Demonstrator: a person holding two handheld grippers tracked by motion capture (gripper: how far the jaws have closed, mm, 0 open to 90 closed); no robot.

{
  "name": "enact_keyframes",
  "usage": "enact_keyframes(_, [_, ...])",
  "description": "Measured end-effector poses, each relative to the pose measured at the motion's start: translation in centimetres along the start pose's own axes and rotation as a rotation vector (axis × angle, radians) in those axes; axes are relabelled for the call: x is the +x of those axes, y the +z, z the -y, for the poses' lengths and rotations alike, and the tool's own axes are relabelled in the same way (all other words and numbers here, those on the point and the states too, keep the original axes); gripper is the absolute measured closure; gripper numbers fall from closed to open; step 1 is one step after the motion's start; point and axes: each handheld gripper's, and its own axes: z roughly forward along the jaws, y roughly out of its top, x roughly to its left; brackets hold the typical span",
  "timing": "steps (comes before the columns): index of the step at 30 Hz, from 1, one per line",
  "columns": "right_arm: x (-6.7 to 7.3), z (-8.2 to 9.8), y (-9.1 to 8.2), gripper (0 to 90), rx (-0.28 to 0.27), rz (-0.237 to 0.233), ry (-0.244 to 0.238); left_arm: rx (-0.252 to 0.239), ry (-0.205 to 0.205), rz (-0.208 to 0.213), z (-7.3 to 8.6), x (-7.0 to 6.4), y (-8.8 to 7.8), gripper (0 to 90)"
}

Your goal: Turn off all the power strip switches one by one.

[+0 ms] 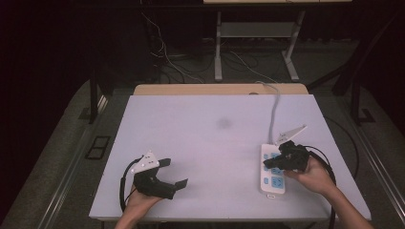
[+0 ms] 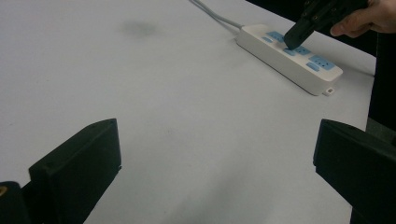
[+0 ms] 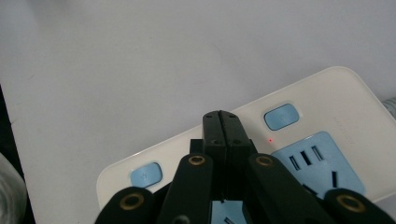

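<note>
Right hand-held gripper (image 3: 220, 120), jaws pressed together, tips on white plastic power strip (image 1: 273, 177) near desk (image 1: 200, 138) edge; left hand-held gripper (image 1: 173, 172) spread over bare surface; right gripper view reveals a red indicator dot (image 3: 270, 139).

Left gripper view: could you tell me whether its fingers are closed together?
No, the left gripper's fingers stand wide apart with bare table between them.

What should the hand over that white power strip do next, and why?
Probably press straight down. The shut right gripper rests its tip on the white power strip with blue sockets, between two blue oval switch buttons; a red light beside one glows, so a slight shift onto a button may be needed.
</note>
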Motion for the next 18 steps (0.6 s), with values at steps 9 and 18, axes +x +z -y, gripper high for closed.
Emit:
enact_keyframes(9, [-0.2, -0.5, -1.0, 90.0, -0.016, 0.002, -0.003, -0.001, 0.0, -0.001, 0.0, 0.0, 0.0, 0.0])
enact_keyframes(18, [-0.4, -1.2, -2.0, 90.0, -0.022, 0.016, -0.012, -0.001, 0.002, -0.001, 0.0, 0.0, -0.1, 0.0])
